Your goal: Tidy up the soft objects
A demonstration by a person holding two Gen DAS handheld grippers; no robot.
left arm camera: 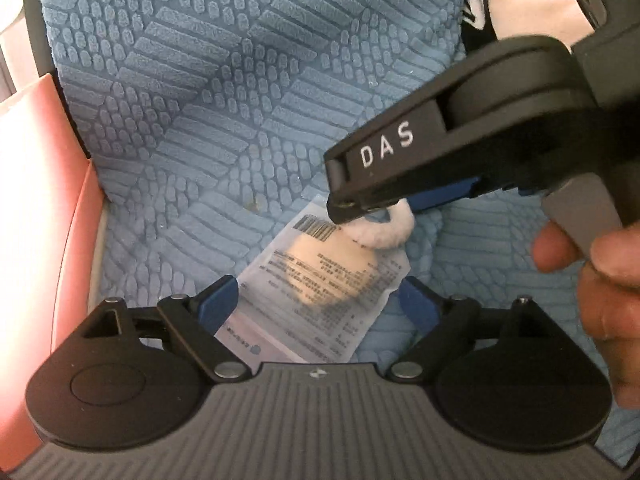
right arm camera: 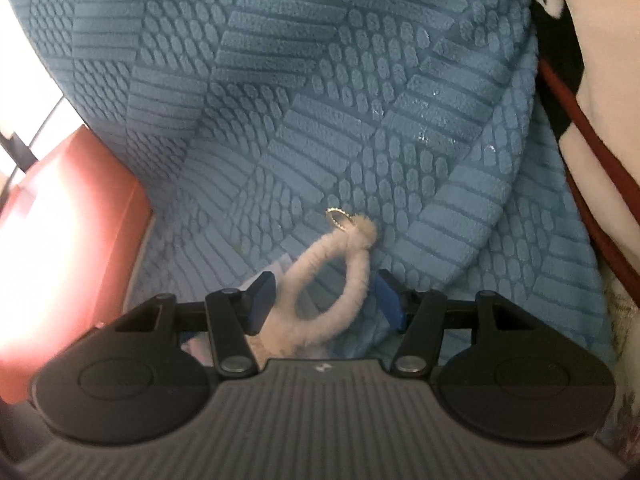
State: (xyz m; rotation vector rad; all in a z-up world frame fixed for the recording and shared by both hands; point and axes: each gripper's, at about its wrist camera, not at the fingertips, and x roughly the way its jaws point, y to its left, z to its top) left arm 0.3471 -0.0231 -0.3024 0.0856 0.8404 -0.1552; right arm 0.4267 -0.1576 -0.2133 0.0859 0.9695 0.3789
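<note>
The job looks barely begun: both the left gripper (left arm camera: 316, 300) and right gripper (right arm camera: 326, 298) gape wide, holding nothing, straddling the bagged plush toy (left arm camera: 320, 276) at six o'clock on the blue cushion (left arm camera: 224, 112).

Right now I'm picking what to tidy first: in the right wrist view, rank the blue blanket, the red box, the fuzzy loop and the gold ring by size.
1. Blue blanket
2. Red box
3. Fuzzy loop, though nearness inflates it
4. Gold ring
</note>
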